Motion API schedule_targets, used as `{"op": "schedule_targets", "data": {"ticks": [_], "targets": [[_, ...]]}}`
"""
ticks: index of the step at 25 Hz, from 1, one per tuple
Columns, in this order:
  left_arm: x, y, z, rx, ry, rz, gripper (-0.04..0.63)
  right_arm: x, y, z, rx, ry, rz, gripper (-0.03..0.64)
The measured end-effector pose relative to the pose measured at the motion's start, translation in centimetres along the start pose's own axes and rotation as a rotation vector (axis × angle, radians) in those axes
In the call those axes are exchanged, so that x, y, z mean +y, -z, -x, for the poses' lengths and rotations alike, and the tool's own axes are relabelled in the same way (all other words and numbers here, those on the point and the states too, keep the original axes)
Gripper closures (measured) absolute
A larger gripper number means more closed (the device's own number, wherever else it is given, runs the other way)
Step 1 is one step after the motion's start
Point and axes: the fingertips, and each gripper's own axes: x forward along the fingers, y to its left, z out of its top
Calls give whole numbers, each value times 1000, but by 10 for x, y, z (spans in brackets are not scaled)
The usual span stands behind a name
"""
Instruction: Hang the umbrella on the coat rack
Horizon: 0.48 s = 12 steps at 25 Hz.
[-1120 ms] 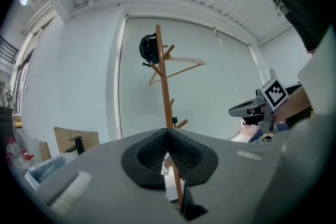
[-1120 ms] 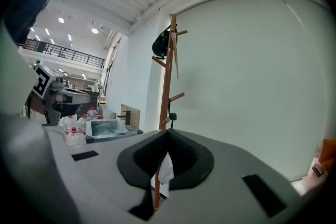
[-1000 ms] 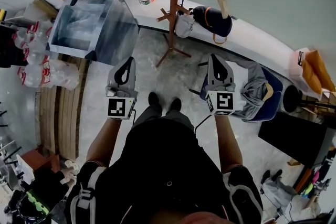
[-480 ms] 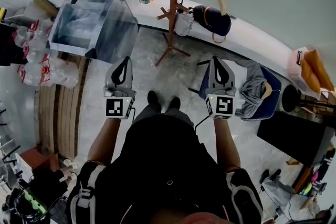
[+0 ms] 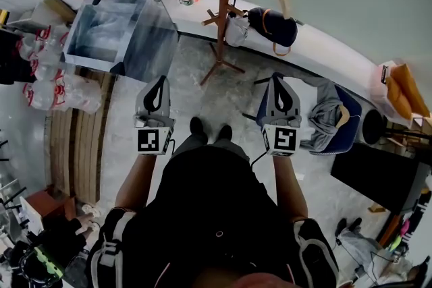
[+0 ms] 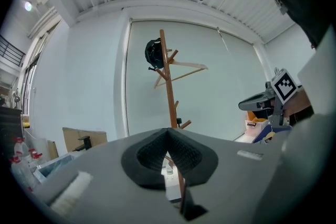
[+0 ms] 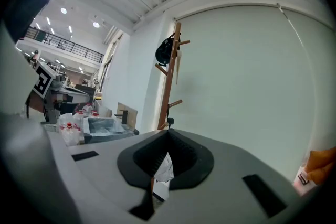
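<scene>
jaws closed, empty, facing coat rack (image 5: 224, 10) across grey marbled floor (image 5: 223, 101).

The coat rack (image 5: 223, 10) is smooth brown wood. The floor (image 5: 223, 101) looks like polished, faintly glossy grey stone. The storage box (image 5: 118, 34) is clear, shiny plastic. The grey garment (image 5: 325, 117) is matt cloth.

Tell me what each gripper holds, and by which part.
Nothing is held. The left gripper and the right gripper are both shut, with nothing between their jaws.
</scene>
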Motion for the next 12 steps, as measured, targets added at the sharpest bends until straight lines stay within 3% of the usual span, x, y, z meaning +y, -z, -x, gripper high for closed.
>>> {"op": "schedule_targets", "data": {"ticks": [12], "targets": [[2,11,5,31,0,-30,595,8,0,1,8,-9,9,617]]}}
